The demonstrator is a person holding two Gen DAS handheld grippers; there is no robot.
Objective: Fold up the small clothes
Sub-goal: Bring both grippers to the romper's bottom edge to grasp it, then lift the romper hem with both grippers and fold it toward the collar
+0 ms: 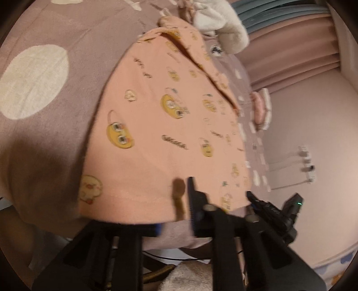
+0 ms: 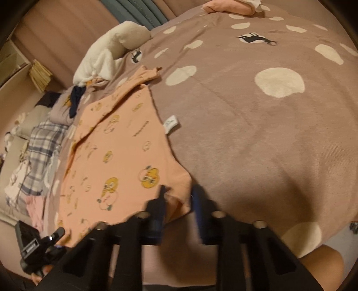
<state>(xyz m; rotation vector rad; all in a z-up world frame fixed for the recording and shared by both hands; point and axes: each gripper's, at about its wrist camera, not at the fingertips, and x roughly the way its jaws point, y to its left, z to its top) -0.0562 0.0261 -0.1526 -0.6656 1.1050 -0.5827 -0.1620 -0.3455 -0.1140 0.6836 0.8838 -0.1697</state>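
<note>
In the left wrist view the left gripper (image 1: 176, 208) lies nearest. One finger rests on top of the near hem of the pink garment (image 1: 156, 134) and the other is tucked under it, so the jaws read as clamped on that hem, though the picture is blurred there. The garment lies spread flat on the bed (image 1: 94, 44), running away to the far end, where one side is folded over. The right gripper shows at the near right corner of the cloth.

The risk here, as I judge it, is a shallow bite. If only the hem's edge is caught it may slip free on the lift. If the lower finger has also pinched the bedcover, that will come up with the cloth. A white plush bundle (image 1: 221, 20) sits just beyond the far end and could snag a fold carried that way. Pink curtains (image 1: 290, 44) and pale floor (image 1: 313, 134) lie to the right.

In the right wrist view the right gripper (image 2: 177, 190) has a bunched near corner of the garment between its fingers, and the jaws look closed on it. If the two hands pull unevenly the cloth may skew or crease. The white label (image 2: 172, 123) on its right edge marks where it could twist.

The mauve bedcover with cream dots stretches bare to the right. To the left, beyond the garment, lie a plaid cloth (image 2: 42, 143) and other loose clothes.
</note>
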